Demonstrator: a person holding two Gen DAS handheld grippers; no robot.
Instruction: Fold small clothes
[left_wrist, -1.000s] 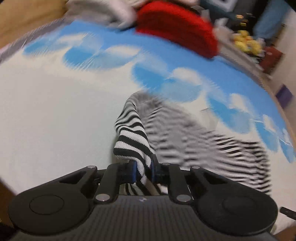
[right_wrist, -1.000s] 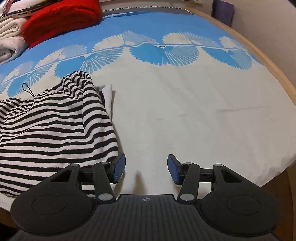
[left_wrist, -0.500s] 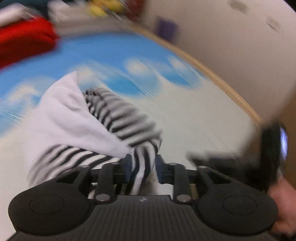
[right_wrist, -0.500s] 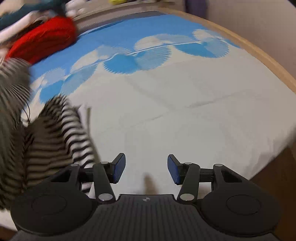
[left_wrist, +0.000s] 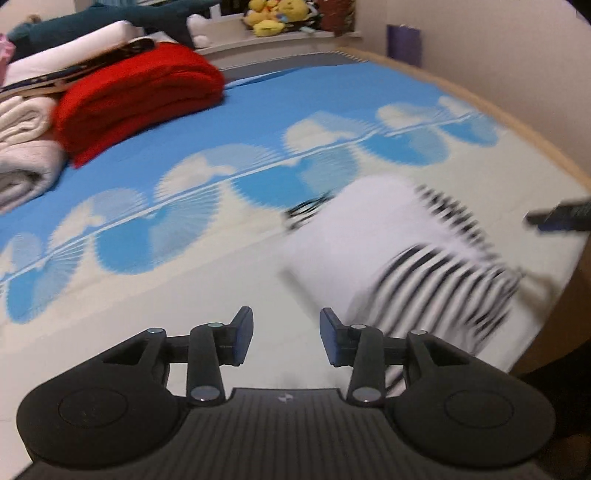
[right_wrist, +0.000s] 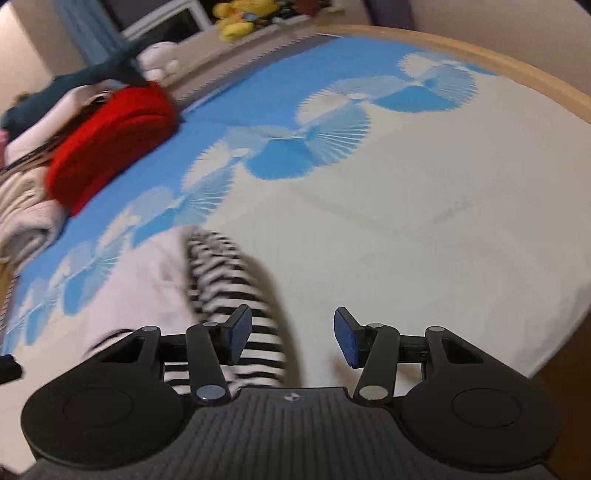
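Note:
A small black-and-white striped garment (left_wrist: 424, 258) lies folded over on the bed, its white inner side up, blurred by motion. It sits ahead and to the right of my left gripper (left_wrist: 286, 341), which is open and empty above the sheet. In the right wrist view the same garment (right_wrist: 229, 280) lies ahead and left of my right gripper (right_wrist: 293, 339), which is open and empty, its left finger over the striped edge. The right gripper's tip (left_wrist: 561, 218) shows at the right edge of the left wrist view.
The bed has a blue and white fan-pattern sheet (left_wrist: 258, 155). A folded red blanket (left_wrist: 136, 92) and folded white towels (left_wrist: 26, 147) lie at the far left. A wooden bed edge (left_wrist: 517, 125) runs along the right, with soft toys (left_wrist: 269, 14) on a shelf behind.
My left gripper was shut on the striped garment, carried it over to the right, then opened and let it go. The right gripper stayed open and swung left toward the garment.

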